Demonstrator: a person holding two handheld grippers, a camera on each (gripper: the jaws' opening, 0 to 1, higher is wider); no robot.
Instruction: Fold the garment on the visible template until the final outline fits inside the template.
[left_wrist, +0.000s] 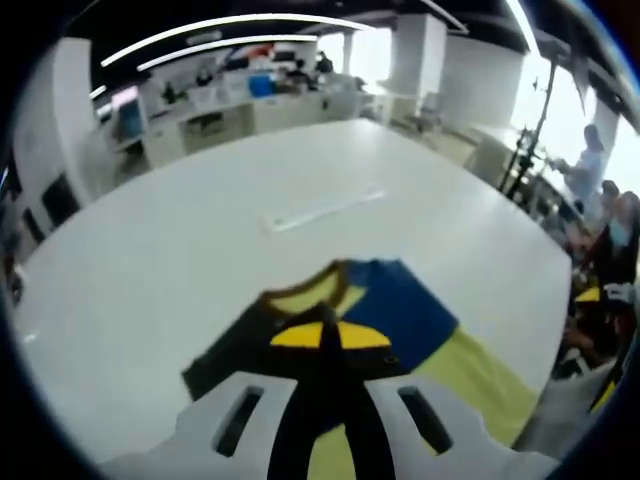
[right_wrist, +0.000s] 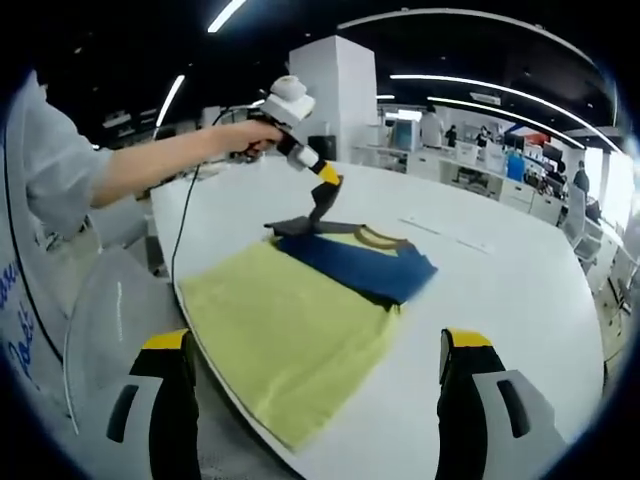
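Note:
A garment lies on the white table (left_wrist: 200, 240), with a yellow body (right_wrist: 290, 330), a blue part (right_wrist: 365, 262) folded over it and a yellow collar (left_wrist: 305, 293). My left gripper (left_wrist: 330, 335) is shut on a black sleeve (left_wrist: 235, 350), which runs up between its jaws. In the right gripper view, a hand holds that left gripper (right_wrist: 325, 195) above the table, and the black sleeve (right_wrist: 305, 225) hangs from it in a peak. My right gripper (right_wrist: 315, 345) stands wide open over the yellow body's near edge, holding nothing.
A pale strip of tape (left_wrist: 325, 208) marks the table beyond the garment. The table's curved edge (right_wrist: 215, 375) runs close to the yellow fabric, with a chair (right_wrist: 95, 320) beside it. People (left_wrist: 590, 230) stand at the right; desks (left_wrist: 230, 100) line the far wall.

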